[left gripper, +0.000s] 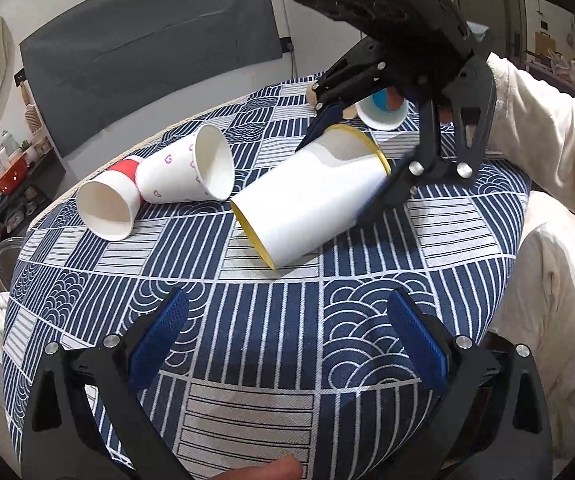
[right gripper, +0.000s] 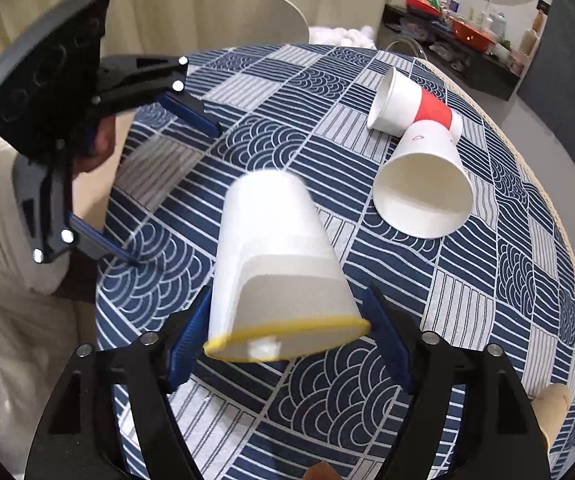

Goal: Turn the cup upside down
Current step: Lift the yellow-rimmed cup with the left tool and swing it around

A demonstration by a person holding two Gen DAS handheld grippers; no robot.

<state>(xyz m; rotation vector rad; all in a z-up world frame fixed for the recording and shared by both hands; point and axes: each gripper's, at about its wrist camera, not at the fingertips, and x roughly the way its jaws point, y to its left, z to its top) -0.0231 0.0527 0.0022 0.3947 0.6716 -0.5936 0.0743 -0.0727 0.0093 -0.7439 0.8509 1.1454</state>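
Between the blue pads of the right gripper [right gripper: 287,344] sits the white cup with a yellow rim [left gripper: 307,196], tilted on its side above the blue-and-white patterned tablecloth [left gripper: 247,320]. The left pad seems to touch the cup wall near the rim; whether the right pad does is unclear, so I cannot tell if the grip is firm. Nearer in the left wrist view, the left gripper [left gripper: 287,344] is spread wide with nothing in it. Left of the cup lie a heart-print cup [left gripper: 187,168] and a red-banded cup [left gripper: 113,200], touching. Far behind stands another cup [left gripper: 381,114].
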